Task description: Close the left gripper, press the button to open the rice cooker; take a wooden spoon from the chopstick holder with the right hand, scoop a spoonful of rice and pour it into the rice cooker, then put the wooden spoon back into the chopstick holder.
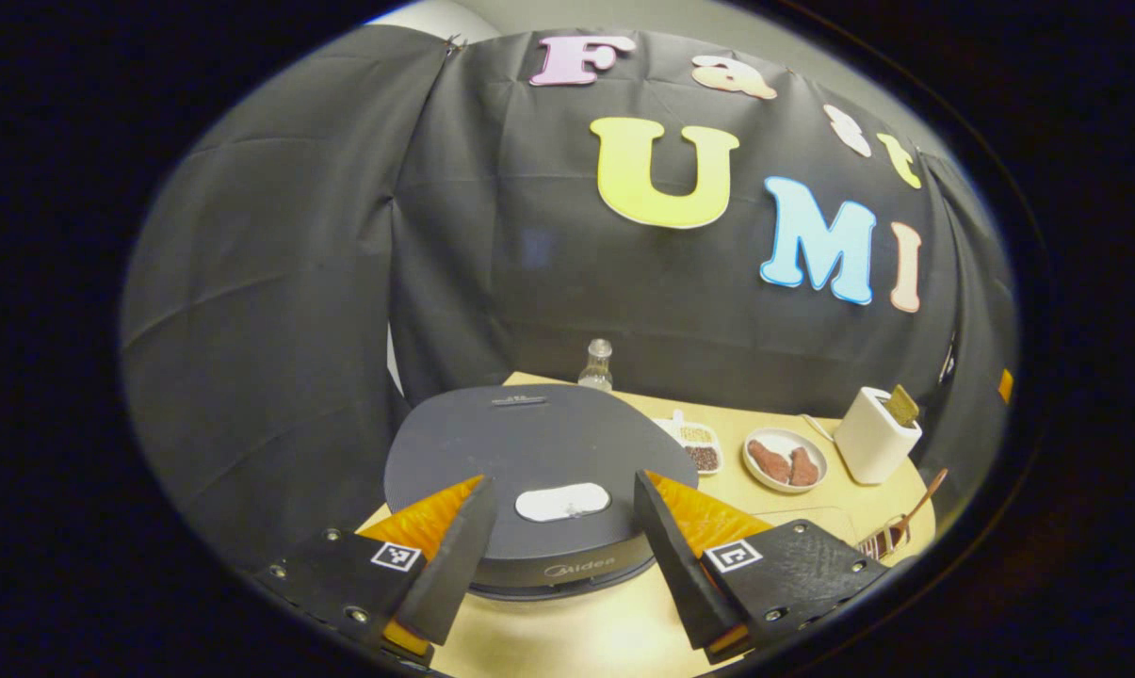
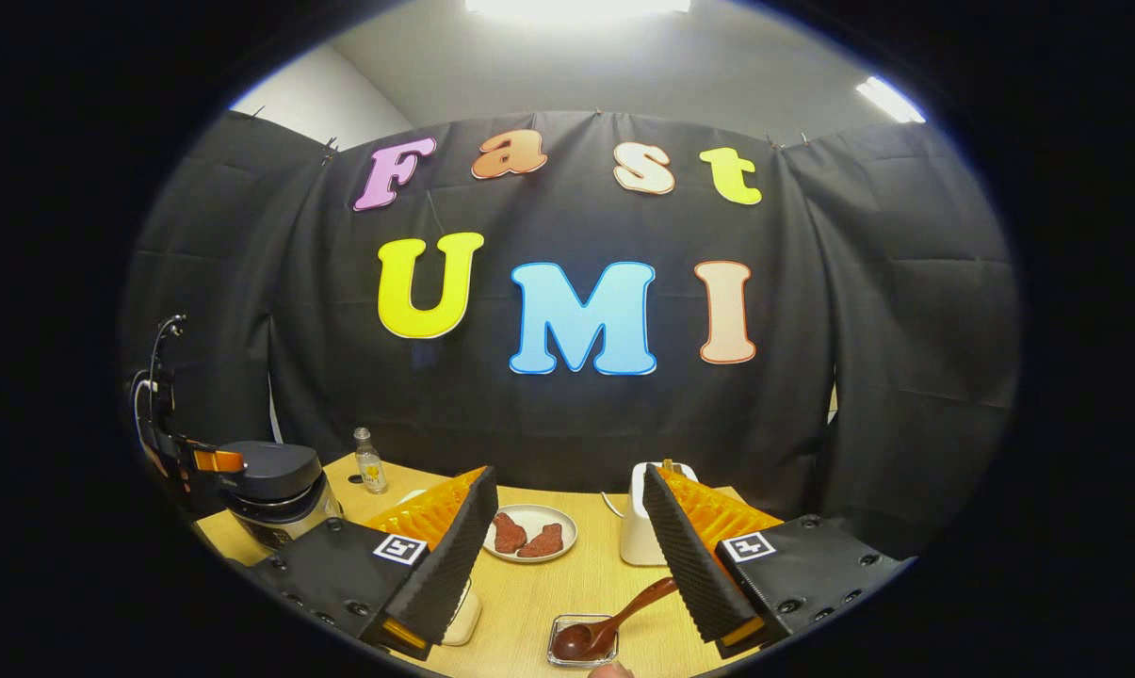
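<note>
Right, the rice cooker [image 1: 539,471] sits dead ahead in the left gripper view, lid down, its pale button [image 1: 562,502] at the front edge of the lid. The left gripper [image 1: 562,556] hovers just over it, the two fingers spread wide to either side of that button, nothing between them. That reads as a line-up: the task wants those fingers brought together first, so they make one blunt point to press with, and that has not happened yet.

Out at 3 o'clock from the cooker, the small divided dish of grains [image 1: 697,444], then a plate [image 1: 785,460] with two brown pieces, then the white chopstick holder [image 1: 874,435] with something wooden poking out the top.

In the right gripper view, the right gripper [image 2: 567,565] is also splayed open and empty, waiting low over the table [image 2: 529,593]. At 6 o'clock, just below its fingers, the wooden spoon [image 2: 605,623] rests with its bowl in a little clear tray [image 2: 581,642], handle angled up toward 2 o'clock. So the spoon is lying in that tray, not standing in the holder, an easy reach for the right hand. The cooker shows far off at 9 o'clock.
</note>
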Demonstrator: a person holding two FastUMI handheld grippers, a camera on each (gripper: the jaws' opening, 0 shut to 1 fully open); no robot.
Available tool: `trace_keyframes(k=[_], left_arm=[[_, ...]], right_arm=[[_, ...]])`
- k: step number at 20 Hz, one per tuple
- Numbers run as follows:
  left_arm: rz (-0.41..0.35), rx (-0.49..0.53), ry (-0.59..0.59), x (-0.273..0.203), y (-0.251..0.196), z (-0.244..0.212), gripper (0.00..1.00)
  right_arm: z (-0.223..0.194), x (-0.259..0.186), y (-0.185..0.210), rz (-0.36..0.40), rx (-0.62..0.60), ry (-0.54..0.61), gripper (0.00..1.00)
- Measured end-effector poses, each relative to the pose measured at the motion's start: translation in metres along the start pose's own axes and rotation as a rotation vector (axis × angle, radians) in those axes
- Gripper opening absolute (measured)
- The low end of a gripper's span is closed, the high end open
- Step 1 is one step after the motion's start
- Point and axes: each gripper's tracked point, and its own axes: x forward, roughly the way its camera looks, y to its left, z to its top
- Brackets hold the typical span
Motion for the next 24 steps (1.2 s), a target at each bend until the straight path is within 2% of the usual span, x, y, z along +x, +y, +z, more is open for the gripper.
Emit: trace_keyframes(k=[4, 6, 10, 11, 14, 15, 18, 19, 22, 23, 24], left_arm=[[0.002, 0.002, 0.06, 0.007, 0.0, -0.028, 0.94], [0.009, 0.034, 0.044, 0.007, -0.001, -0.028, 0.92], [0.021, 0.089, 0.048, 0.011, -0.003, -0.033, 0.94], [0.027, 0.08, 0.098, 0.014, -0.002, -0.044, 0.94], [0.028, 0.036, 0.049, 0.012, 0.0, -0.04, 0.95], [0.028, 0.066, 0.03, 0.01, -0.003, -0.039, 0.98], [0.035, 0.121, -0.024, 0.005, -0.01, -0.035, 0.92], [0.03, 0.108, -0.036, 0.002, -0.013, -0.033, 0.94], [0.028, 0.057, -0.124, -0.017, -0.025, -0.008, 0.91], [0.025, 0.048, -0.162, -0.027, -0.03, 0.003, 0.91], [0.023, 0.044, -0.204, -0.039, -0.037, 0.017, 0.89]], right_arm=[[-0.002, 0.001, 0.002, 0.001, -0.009, 0.002, 0.98], [-0.001, -0.001, 0.0, -0.003, -0.016, 0.003, 0.98], [-0.004, 0.0, -0.002, -0.005, -0.011, 0.008, 0.98], [-0.006, 0.0, -0.001, -0.001, -0.01, 0.013, 0.98], [-0.009, 0.001, 0.001, 0.014, -0.009, 0.014, 0.98], [-0.008, 0.001, 0.002, 0.021, -0.011, 0.013, 0.98], [-0.007, 0.001, -0.003, 0.033, -0.013, 0.007, 0.99], [-0.006, 0.001, -0.005, 0.038, -0.009, 0.004, 1.0], [-0.006, 0.001, -0.011, 0.058, -0.009, -0.005, 1.0], [-0.005, 0.001, -0.013, 0.063, -0.018, -0.014, 0.96], [-0.004, 0.0, -0.014, 0.072, -0.023, -0.019, 1.0]])
